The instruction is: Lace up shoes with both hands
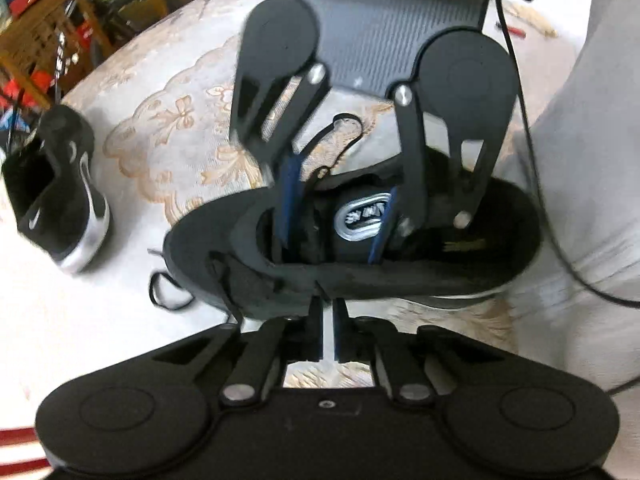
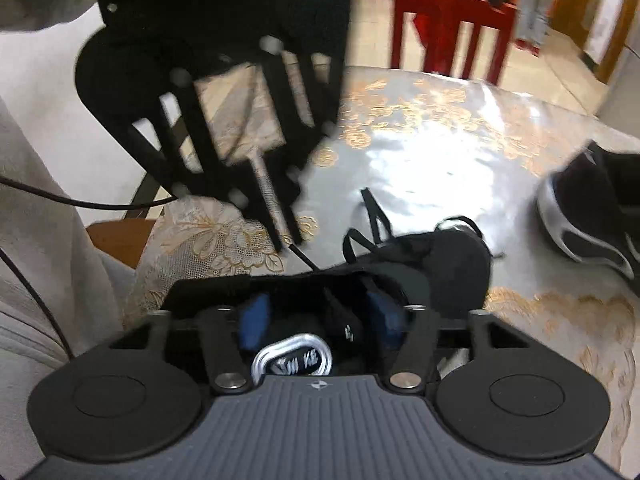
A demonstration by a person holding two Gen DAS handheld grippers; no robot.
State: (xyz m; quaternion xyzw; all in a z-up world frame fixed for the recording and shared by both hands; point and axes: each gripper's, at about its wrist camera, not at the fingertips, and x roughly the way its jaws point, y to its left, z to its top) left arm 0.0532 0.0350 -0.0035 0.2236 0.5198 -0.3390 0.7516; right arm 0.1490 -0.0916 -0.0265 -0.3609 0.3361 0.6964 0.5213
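— Shoe (image 1: 400,280) at centre: light, soft-walled. Right gripper (image 2: 320,316) spread wide inside, straddling the tongue (image 2: 294,360).

— Left gripper (image 1: 328,332) at six o'clock, nearly together; pinching anything? Cannot tell. Lace (image 1: 340,136) at twelve: limp, thin, probably slippery. Best taken near its end.

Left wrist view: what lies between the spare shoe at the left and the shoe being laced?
In that view, mostly bare tablecloth; only a loose loop of shoelace lies beside the laced shoe. The spare shoe sits apart.

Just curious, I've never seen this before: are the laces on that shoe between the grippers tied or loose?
Loose. The lace lies in slack loops on the table beyond the shoe, with no knot visible.
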